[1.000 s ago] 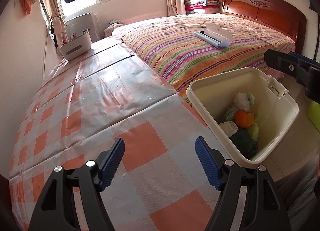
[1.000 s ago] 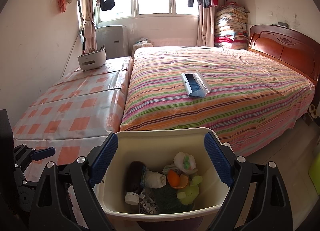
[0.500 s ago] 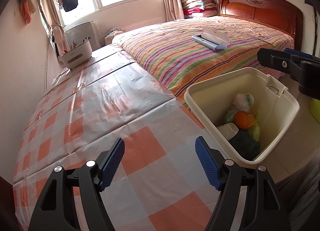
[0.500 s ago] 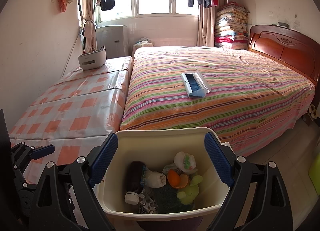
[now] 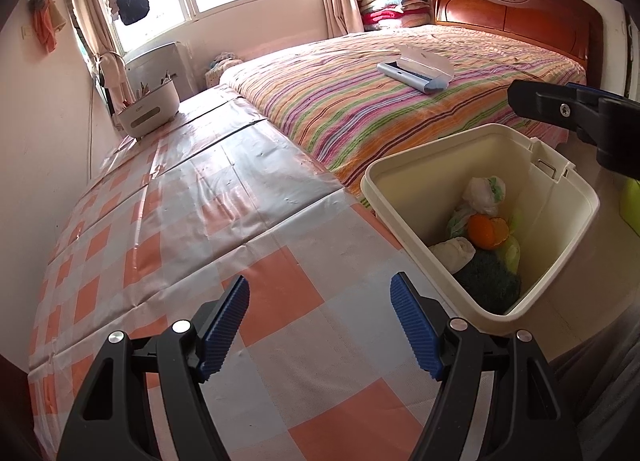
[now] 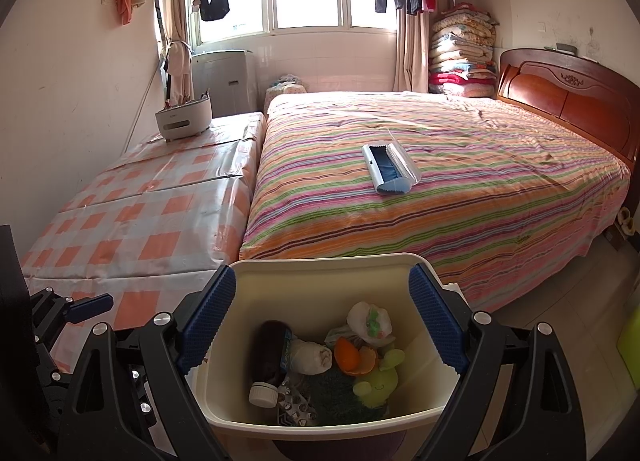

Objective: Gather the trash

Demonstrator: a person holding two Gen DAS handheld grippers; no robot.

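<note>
Left wrist view: the left gripper (image 5: 320, 321) stands open and empty above the checkered table cover (image 5: 168, 229). Compared with one second earlier, the view has tilted up slightly, showing more of the window wall; nothing else has changed. No loose trash shows on the cover, so collection here looks finished. The cream bin (image 5: 576, 229) sits at the right, just beside the table edge, holding an orange peel (image 5: 486, 230) and a white wad (image 5: 486, 191).

Right wrist view: the right gripper (image 6: 322, 317) hangs wide open over the bin (image 6: 320, 417), unchanged, with nothing between its pads. A dark bottle (image 6: 272, 357) and a green toy (image 6: 378, 381) lie inside. On the striped bed (image 6: 460, 197) beyond, a blue case (image 6: 390, 167) remains; nothing blocks the way to it.
</note>
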